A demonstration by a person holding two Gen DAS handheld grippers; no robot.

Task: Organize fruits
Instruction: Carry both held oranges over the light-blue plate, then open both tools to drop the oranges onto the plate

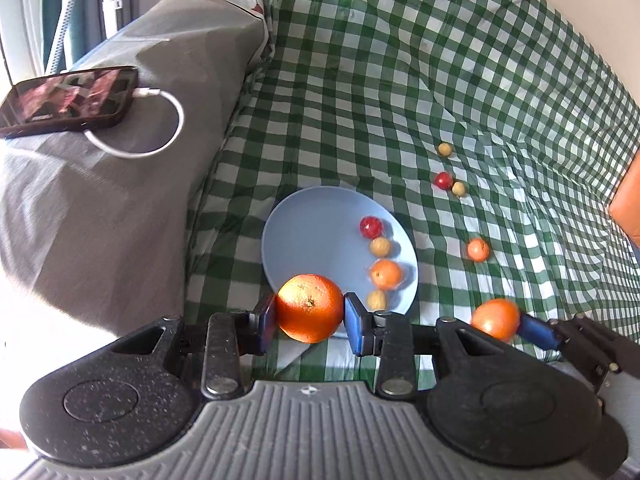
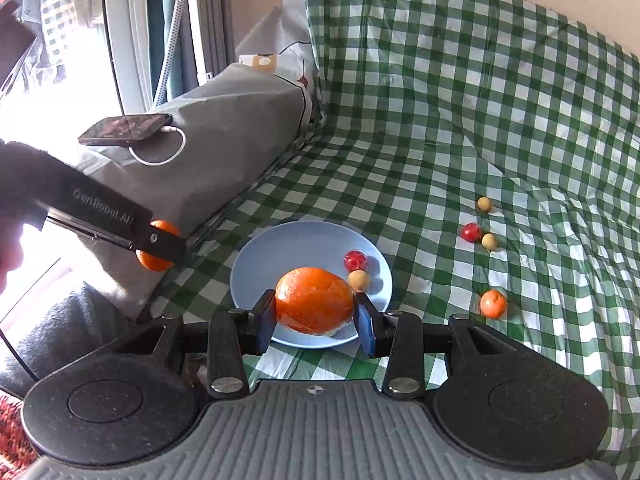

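Green-and-white checked cloth [image 1: 440, 60] covers the bed, and a pale blue plate [image 1: 312, 232] sits on it close to a grey pillow [image 1: 120, 208].

The left gripper [image 1: 310, 314] has its blue-padded fingers [image 1: 354, 324] pressed on either side of a large orange [image 1: 310, 307], which it holds above the plate's near rim. In the right wrist view this same gripper enters from the left as a black bar, with its orange partly showing behind it [image 2: 158, 246], beside the pillow.

The right gripper [image 2: 316, 316] likewise grips a second orange [image 2: 314, 300] between its fingers [image 2: 365, 330], over the near half of the plate [image 2: 280, 248]. From the left wrist view that orange [image 1: 496, 318] appears at the lower right, off the plate's edge.

On the plate lie a red cherry tomato [image 1: 371, 227], a beige round fruit [image 1: 380, 247], a small tangerine [image 1: 385, 274] and another beige fruit [image 1: 377, 300], strung along the right side. The right wrist view shows only the tomato [image 2: 355, 261] and one beige fruit [image 2: 359, 280]; the held orange hides the others.

Out on the cloth, well apart from the plate, rest a small tangerine [image 1: 478, 249], a red tomato [image 1: 443, 180] touching a beige fruit [image 1: 459, 189], and a lone beige fruit [image 1: 444, 149] farther back.

A phone [image 1: 68, 100] with a white charging cable [image 1: 160, 136] lies on top of the pillow.
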